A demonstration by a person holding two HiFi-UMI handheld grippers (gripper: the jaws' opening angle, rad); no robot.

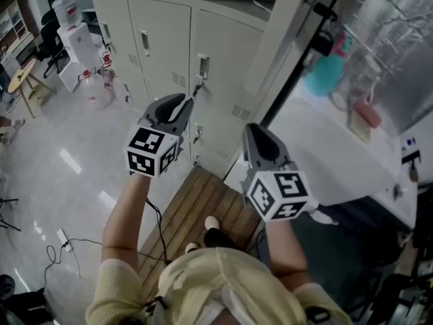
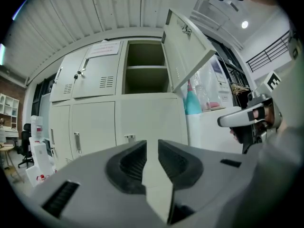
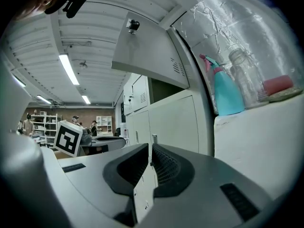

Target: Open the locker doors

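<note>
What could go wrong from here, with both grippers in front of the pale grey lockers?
The open pale grey metal locker door juts out above the right gripper; raising that hand might strike it. The left gripper is close to the small metal latch; its narrowly open jaws could slip off.

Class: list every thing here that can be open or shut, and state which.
Top right locker door: open.
Locker door below it: shut.
Upper middle locker door: shut.
Left gripper: jaws apart, empty.
Right gripper: jaws barely apart, empty.
</note>
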